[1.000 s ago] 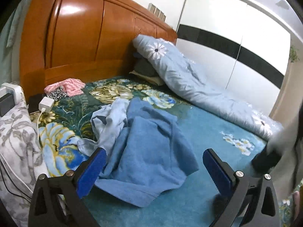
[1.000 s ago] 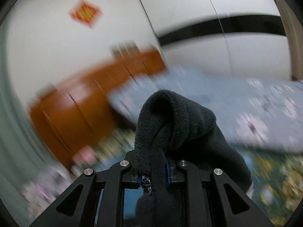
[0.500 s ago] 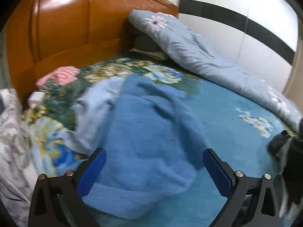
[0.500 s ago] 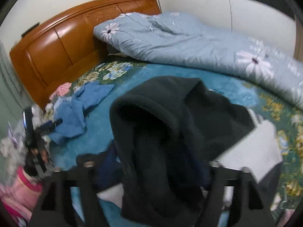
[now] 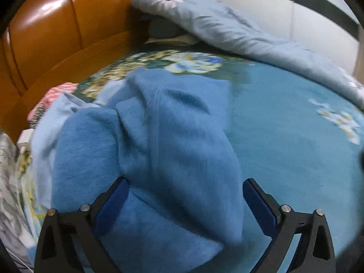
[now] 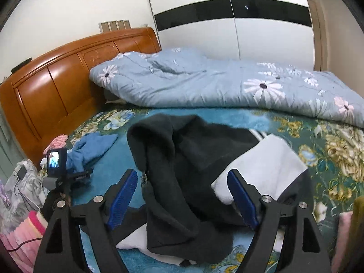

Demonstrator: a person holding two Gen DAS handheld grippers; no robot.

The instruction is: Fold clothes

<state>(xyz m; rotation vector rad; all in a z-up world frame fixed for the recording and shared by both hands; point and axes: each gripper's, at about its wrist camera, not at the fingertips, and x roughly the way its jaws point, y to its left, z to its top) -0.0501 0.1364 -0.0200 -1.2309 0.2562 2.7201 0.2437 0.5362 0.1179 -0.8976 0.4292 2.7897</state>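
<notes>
A crumpled blue fleece garment (image 5: pixel 163 141) lies on the teal floral bedspread (image 5: pixel 291 132), with a paler blue piece (image 5: pixel 56 113) at its left. My left gripper (image 5: pixel 185 202) hangs open right over the fleece's near edge, which bulges between the blue pads. In the right wrist view a black fleece jacket (image 6: pixel 186 163) with white panels (image 6: pixel 261 166) lies heaped on the bedspread (image 6: pixel 336 150). My right gripper (image 6: pixel 183 196) is open just above it, one finger on each side of the heap. The blue garment (image 6: pixel 91 150) shows far left there, behind the left gripper's camera (image 6: pixel 55 161).
A pale blue flowered quilt (image 6: pixel 216 84) is bunched along the far side of the bed. The wooden headboard (image 6: pixel 56 84) stands at left, white wardrobe doors (image 6: pixel 261 34) behind. Pink folded cloth (image 5: pixel 59 93) lies by the headboard. A grey floral pillow (image 5: pixel 9 182) and cables sit at the left edge.
My right gripper, shut on the raised black jacket a second ago, has opened and the jacket now lies on the bed. My left gripper moved down and forward onto the blue fleece.
</notes>
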